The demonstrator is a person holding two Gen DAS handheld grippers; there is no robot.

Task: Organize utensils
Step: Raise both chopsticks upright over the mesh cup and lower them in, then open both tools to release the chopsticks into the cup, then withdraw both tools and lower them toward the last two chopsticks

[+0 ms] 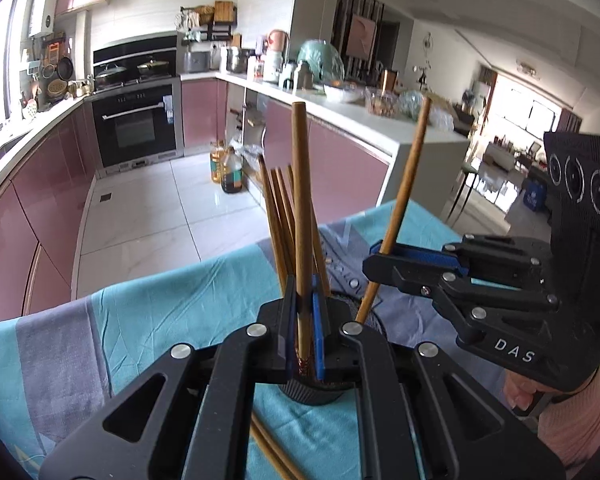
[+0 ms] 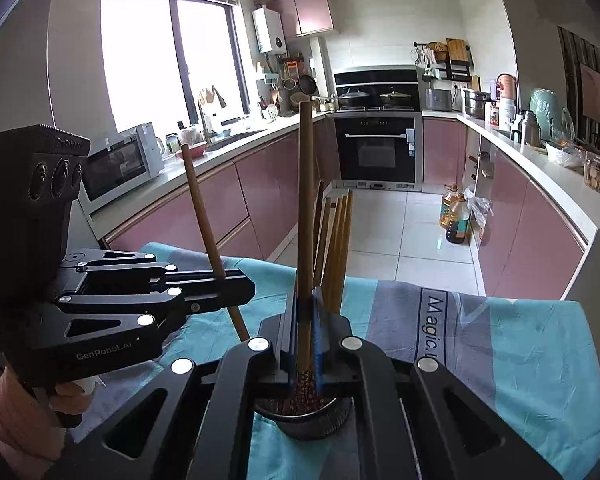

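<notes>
Left wrist view puts the left gripper [image 1: 305, 312] at the lower centre of the frame, its blue-padded jaws closed narrowly on an upright chopstick [image 1: 301, 216] whose patterned lower end dips toward the dark round holder [image 1: 320, 394] just below. More chopsticks [image 1: 278, 216] stand bunched in that holder, leaning toward the upper left. At the right of the frame the right gripper [image 1: 374, 258] pinches a second chopstick [image 1: 404, 184], tilted to the upper right, its lower end near the holder's rim. Two loose chopsticks [image 1: 270, 450] lie on the teal and grey cloth [image 1: 160, 300] at the bottom edge.

Right wrist view shows that gripper clamped on its chopstick above the holder's open mouth.
</notes>
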